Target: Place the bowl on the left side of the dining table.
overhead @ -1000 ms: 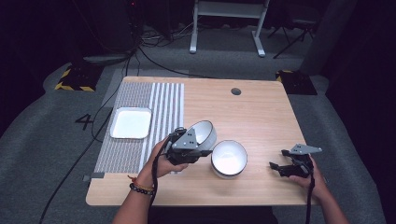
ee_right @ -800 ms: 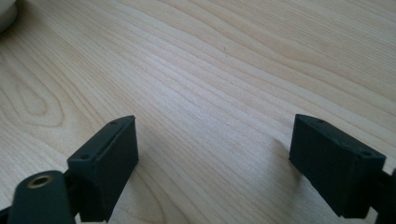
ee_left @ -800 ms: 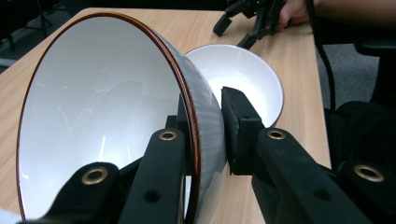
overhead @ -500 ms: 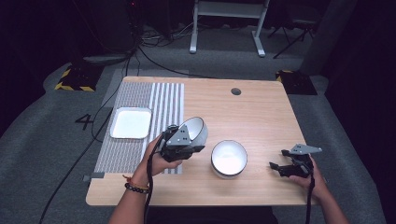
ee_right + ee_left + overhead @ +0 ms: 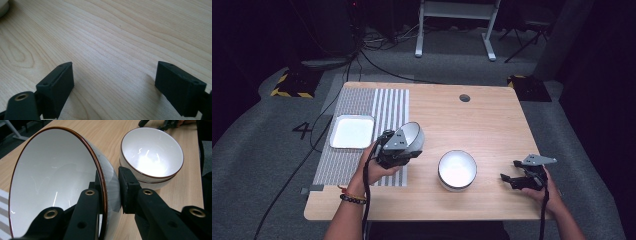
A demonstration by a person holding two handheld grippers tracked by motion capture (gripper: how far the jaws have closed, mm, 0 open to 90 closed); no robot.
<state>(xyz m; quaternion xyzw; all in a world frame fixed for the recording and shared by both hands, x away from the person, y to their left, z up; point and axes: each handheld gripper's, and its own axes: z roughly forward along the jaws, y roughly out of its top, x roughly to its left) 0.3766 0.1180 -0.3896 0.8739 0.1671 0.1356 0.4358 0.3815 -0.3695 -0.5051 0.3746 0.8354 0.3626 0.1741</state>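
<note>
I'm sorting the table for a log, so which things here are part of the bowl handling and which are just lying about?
In use:
- left gripper
- held bowl, rim between its fingers
- second bowl

Lying about:
- white square tray
- striped mat
- right gripper, open, idle

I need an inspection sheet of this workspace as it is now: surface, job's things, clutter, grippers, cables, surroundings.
Surface: wooden table, striped mat on its left part.
Job's things: held bowl, tilted, rim clamped; second bowl upright on the table.
Clutter: white square tray on the mat.
Grippers: left gripper shut on the held bowl; right gripper open, low over bare wood.
Cables: one trails from each gripper; more on the floor.
Surroundings: dark room, grey floor, white stand behind.
</note>
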